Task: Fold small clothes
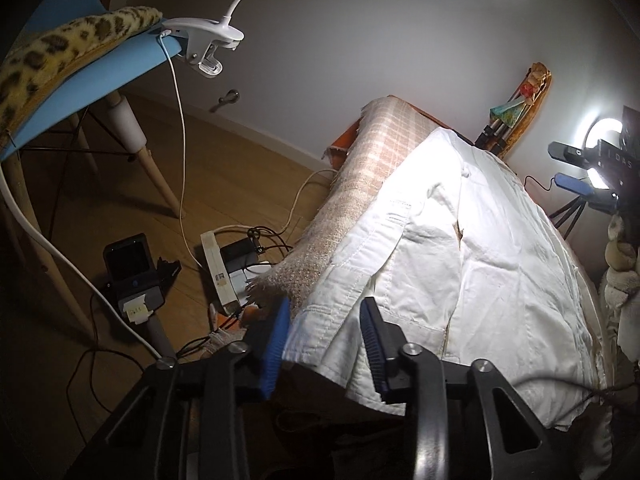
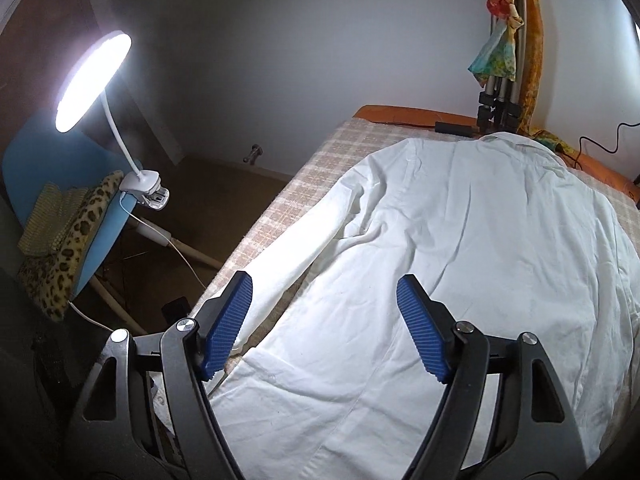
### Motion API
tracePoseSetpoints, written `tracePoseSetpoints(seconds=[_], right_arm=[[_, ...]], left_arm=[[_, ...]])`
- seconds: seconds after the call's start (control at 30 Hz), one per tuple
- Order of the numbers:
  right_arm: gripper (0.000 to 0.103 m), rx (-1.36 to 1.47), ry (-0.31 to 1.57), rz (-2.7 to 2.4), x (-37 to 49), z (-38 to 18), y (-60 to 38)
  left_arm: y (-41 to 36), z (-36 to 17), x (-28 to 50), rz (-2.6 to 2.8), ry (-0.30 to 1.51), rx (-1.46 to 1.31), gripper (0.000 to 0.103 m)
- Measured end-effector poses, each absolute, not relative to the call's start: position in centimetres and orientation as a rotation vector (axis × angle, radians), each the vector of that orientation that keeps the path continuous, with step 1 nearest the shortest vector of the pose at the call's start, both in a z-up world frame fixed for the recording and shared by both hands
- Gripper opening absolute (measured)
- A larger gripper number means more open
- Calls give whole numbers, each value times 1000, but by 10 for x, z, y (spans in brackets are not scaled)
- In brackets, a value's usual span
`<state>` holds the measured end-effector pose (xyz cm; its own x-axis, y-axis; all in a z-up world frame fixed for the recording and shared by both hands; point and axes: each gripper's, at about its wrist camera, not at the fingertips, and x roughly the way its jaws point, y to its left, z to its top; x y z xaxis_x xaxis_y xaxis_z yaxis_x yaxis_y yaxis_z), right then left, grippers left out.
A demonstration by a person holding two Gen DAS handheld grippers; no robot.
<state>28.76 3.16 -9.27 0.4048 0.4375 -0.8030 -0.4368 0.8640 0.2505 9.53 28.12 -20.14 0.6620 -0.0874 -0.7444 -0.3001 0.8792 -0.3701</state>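
White shirt (image 2: 460,240) spread flat on checked cloth (image 2: 304,184), filling centre and right of frame | left gripper (image 1: 326,344) jaws narrow around shirt cuff, contact unclear | right gripper (image 2: 324,328) wide, over hem, empty | clip lamp (image 2: 92,80) upper left.

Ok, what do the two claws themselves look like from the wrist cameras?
Both match: the left claw and right claw each have two black angular fingers with cut-out openings and silver round pivot bolts, tipped with blue ribbed pads. No cables or markings show on them, and no hand or sleeve is in view.
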Motion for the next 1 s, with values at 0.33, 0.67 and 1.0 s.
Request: tracePoseSetpoints(seconds=[0.33,0.67,1.0], right_arm=[[78,29,1082,585,323,-114,35],[78,242,1219,670,390,-143,57],[66,181,1319,660,428,-185,93]], left_arm=[[270,-172,99,50,742,-475,0],[191,-123,116,-225,698,-198,0],[128,-127,116,-400,761,27,0]])
